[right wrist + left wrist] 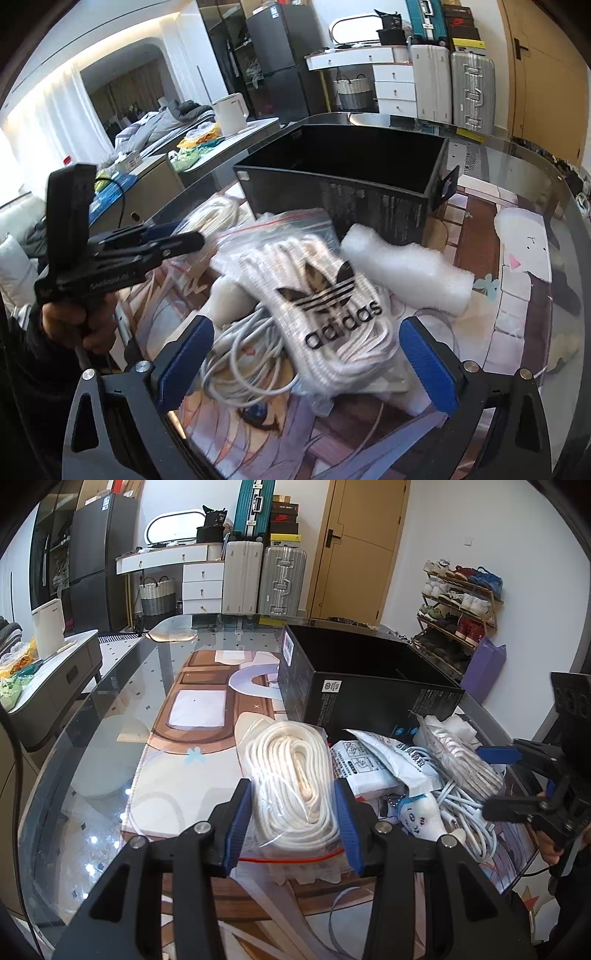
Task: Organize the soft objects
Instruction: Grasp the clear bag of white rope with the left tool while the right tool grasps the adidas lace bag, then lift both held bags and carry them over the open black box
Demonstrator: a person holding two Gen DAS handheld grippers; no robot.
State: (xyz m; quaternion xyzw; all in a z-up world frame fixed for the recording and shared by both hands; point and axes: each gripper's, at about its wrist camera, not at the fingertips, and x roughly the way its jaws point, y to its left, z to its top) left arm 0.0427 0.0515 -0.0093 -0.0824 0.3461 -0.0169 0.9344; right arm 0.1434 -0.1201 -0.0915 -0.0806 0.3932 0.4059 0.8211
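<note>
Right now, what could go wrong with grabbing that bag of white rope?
The rope bag sits between the left gripper's fingers; its slick plastic might slip out. The right gripper straddles the adidas bag lying on a tangled cable, so the cable could snag and drag along.

White rope (295, 775) in a clear bag with a red zip line, black box (369, 686) with small white print, white laces bag (325, 306) with a black adidas logo. Both tongs, left (293, 830) and right (306, 354), are black with blue pads.
</note>
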